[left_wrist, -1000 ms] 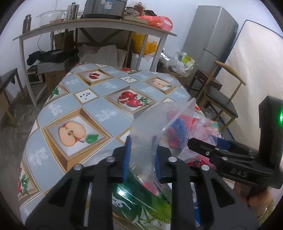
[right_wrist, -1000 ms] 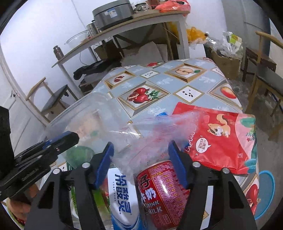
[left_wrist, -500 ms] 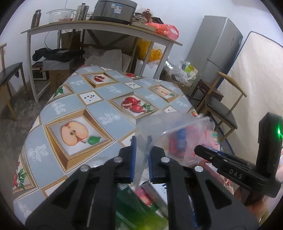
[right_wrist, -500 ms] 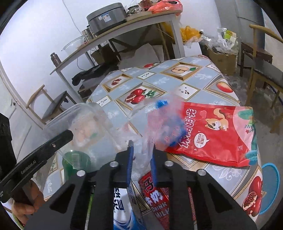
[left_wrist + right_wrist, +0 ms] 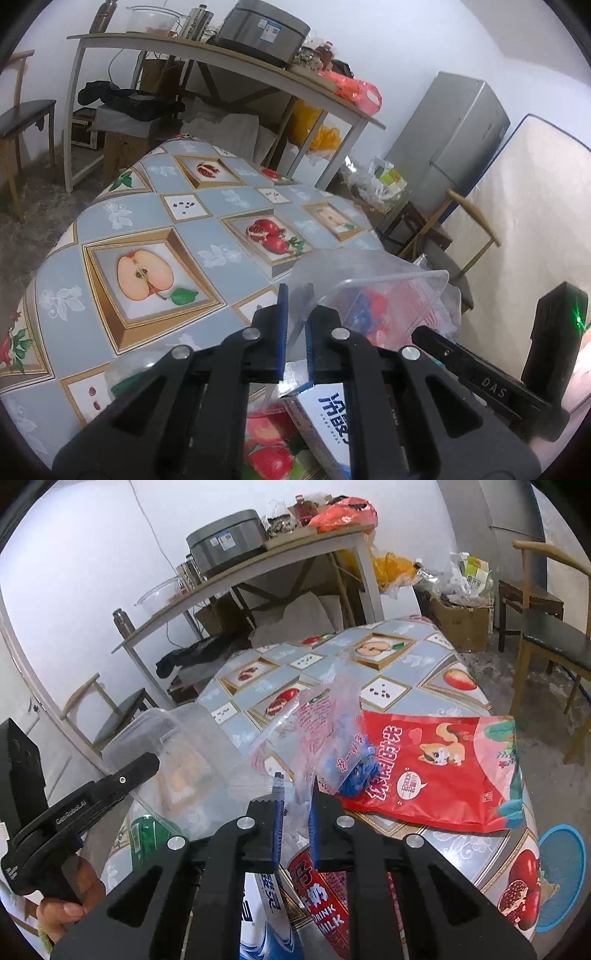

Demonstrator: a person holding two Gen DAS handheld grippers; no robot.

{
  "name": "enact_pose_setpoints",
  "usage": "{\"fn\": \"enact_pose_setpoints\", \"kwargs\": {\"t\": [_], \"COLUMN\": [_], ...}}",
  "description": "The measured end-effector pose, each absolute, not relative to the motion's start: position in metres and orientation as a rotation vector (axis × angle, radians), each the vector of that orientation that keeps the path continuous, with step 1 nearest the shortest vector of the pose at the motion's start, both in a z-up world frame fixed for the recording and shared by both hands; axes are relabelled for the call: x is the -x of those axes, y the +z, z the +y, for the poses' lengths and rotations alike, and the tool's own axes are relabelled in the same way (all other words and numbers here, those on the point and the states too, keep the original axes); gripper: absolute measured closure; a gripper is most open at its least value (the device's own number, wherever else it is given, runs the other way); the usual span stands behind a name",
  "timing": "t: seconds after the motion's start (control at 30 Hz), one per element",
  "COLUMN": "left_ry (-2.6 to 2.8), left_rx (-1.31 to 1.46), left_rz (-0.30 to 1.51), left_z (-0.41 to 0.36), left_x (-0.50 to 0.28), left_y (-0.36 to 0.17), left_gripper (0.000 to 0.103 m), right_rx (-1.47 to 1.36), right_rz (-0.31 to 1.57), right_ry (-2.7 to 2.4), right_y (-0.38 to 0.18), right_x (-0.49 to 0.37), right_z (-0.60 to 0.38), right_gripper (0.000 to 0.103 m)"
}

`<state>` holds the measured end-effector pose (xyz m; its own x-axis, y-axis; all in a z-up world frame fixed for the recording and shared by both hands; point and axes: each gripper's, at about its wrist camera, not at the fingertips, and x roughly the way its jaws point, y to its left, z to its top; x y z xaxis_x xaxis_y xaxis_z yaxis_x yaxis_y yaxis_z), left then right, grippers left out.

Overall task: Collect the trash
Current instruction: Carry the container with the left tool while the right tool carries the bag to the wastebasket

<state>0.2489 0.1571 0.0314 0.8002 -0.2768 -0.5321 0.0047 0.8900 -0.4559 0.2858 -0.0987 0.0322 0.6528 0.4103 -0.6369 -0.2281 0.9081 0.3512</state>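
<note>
Right gripper (image 5: 295,812) now pinching plastic wrapper (image 5: 332,738), earlier wide | left gripper (image 5: 294,321) still clamps clear container (image 5: 369,288)

Your red milk can (image 5: 325,897) and blue-white carton (image 5: 266,923) sit half hidden behind the right claw (image 5: 295,812), cut off below.

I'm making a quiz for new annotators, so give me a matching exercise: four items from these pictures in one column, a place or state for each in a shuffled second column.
Things:
1. clear plastic container
2. crumpled plastic bag
3. red snack bag
4. milk can

Places or states:
A. lying flat on the tablecloth
B. pinched by the left gripper
C. on the table below the right gripper
D. pinched by the right gripper

Pairs: 1-B, 2-D, 3-A, 4-C
</note>
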Motion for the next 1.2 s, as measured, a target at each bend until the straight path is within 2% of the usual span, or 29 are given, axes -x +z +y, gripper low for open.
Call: {"fn": "enact_pose_setpoints", "kwargs": {"t": [0.5, 1.2], "left_ry": [-0.169, -0.190], "left_rx": [0.519, 0.520], "left_rz": [0.539, 0.376], "left_z": [0.174, 0.175], "left_x": [-0.234, -0.208], "left_y": [0.051, 0.091], "left_gripper": [0.097, 0.097], "right_rx": [-0.303, -0.330], "right_rz": [0.669, 0.620], "right_ry": [0.384, 0.386], "right_y": [0.069, 0.082], "right_x": [-0.265, -0.247], "right_z": [-0.124, -0.146], "right_gripper": [0.091, 0.091]}}
